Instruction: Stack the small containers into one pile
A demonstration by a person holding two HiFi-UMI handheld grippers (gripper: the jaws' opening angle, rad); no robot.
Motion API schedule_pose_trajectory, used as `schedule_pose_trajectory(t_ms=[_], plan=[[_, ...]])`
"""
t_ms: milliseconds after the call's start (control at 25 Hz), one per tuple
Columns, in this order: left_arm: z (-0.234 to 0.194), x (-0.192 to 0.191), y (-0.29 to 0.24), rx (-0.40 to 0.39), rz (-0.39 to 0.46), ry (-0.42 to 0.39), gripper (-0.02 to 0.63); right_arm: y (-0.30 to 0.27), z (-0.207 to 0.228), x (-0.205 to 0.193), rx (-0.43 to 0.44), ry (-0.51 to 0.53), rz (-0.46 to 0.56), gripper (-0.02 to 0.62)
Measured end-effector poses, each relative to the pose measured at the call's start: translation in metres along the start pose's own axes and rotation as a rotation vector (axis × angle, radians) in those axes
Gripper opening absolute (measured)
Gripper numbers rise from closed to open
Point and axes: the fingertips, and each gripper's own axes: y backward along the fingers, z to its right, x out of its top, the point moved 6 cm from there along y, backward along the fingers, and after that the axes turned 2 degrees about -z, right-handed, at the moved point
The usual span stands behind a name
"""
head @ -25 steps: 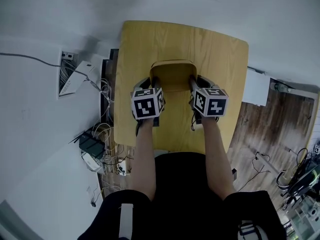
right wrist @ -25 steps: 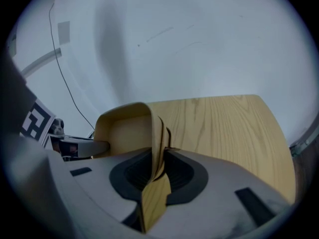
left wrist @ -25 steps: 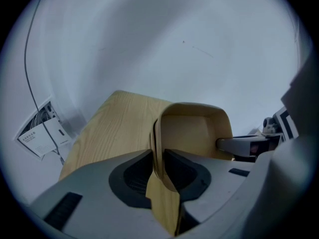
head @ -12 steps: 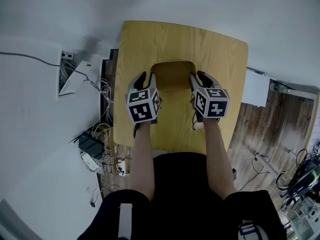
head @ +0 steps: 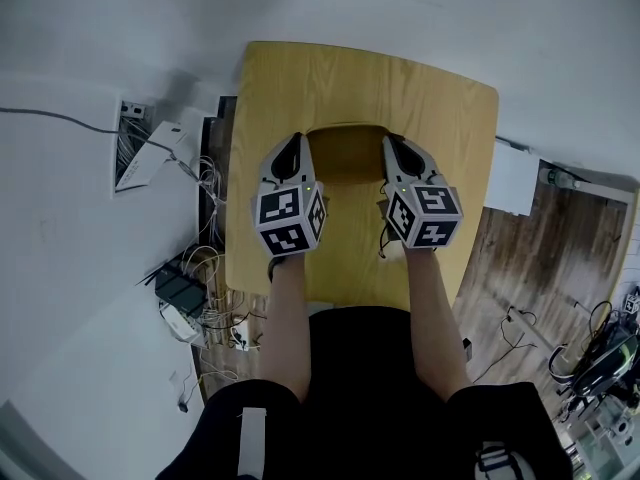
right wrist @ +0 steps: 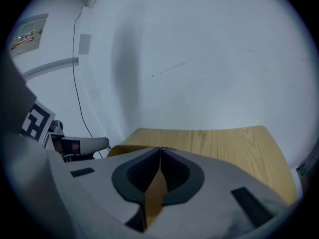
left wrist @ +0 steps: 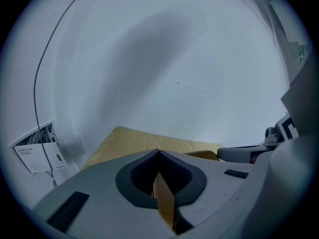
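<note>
A small tan open-topped container [head: 345, 153] sits on the wooden table [head: 440, 108], between my two grippers. My left gripper [head: 293, 141] is at the container's left wall and my right gripper [head: 397, 144] at its right wall. Both pairs of jaws have just been closing. In the left gripper view the left gripper [left wrist: 158, 152] is shut on a thin tan wall [left wrist: 164, 200]. The right gripper [right wrist: 160, 149] pinches the opposite tan wall [right wrist: 153, 195] in the right gripper view. The container's inside is partly hidden by the grippers.
Cables and a power strip [head: 195, 288] lie on the floor left of the table, near a white box [head: 150, 158]. A white panel [head: 513, 176] and wooden flooring [head: 530, 258] lie to the right. White wall rises beyond the table's far edge.
Both grippers' jaws spread wide beside the container's walls, then shut on them. Both marker cubes tilted and shifted a little toward me.
</note>
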Motion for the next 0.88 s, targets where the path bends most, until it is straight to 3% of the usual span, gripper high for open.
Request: schedule_pose_trajectory(t_ms=[320,560,880], plan=[[-0.003,-0.009,-0.016,-0.001,-0.016,0.002,0.012,-0.016,0.003,-0.006,0.003,-0.024,-0.01,0.008],[-0.009,-0.028,-0.027,0.035,-0.104,0.011,0.014,-0.024,0.016,-0.024,-0.019,-0.078,-0.087,0.008],[-0.009,-0.013,-0.018,0.027,-0.042,0.031,0.012,-0.015,0.015,-0.012,-0.013,-0.073,-0.044,0.008]])
